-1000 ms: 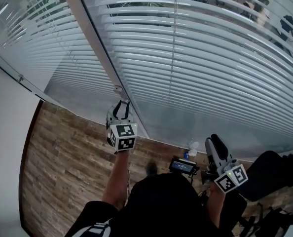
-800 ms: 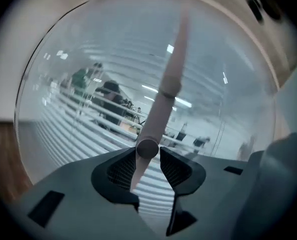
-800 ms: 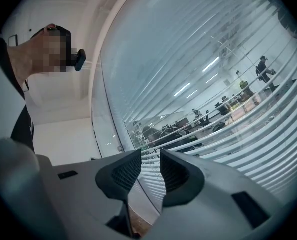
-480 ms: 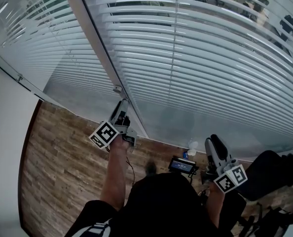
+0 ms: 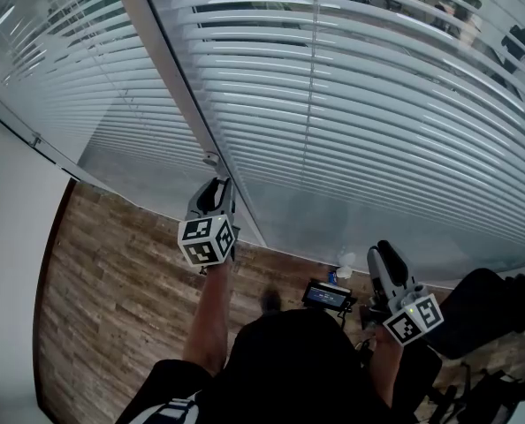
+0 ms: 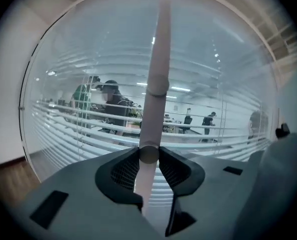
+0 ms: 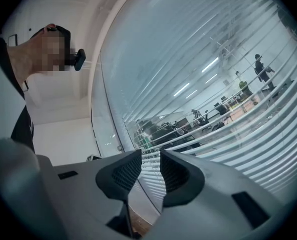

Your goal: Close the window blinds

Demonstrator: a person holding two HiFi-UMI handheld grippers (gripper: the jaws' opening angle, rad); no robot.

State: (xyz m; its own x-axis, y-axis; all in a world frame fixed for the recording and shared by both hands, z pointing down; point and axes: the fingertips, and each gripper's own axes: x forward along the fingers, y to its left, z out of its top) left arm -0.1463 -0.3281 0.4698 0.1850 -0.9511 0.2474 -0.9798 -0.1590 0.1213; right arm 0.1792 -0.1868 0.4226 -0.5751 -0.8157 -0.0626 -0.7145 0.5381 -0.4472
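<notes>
White slatted blinds (image 5: 377, 113) hang over the glass wall, their slats tilted enough that an office shows through. A pale tilt wand (image 6: 156, 84) hangs beside the window post (image 5: 170, 87). My left gripper (image 5: 216, 189) points up at it, and in the left gripper view the wand's lower end sits between that gripper's (image 6: 149, 156) pads. The jaws are closing and both pads touch the wand. My right gripper (image 5: 382, 256) is held low at the right, away from the blinds. In the right gripper view the right gripper (image 7: 151, 168) has a gap between its jaws with nothing in it.
Wooden floor (image 5: 112, 290) runs below the window, with a white wall (image 5: 6, 281) at the left. A small device with a screen (image 5: 326, 297) lies on the floor by the person's feet. A dark bulky object (image 5: 483, 312) stands at the right.
My left gripper has rolled around the wand: its marker cube swung to the left and then back under the hand. The right gripper has stayed in place.
</notes>
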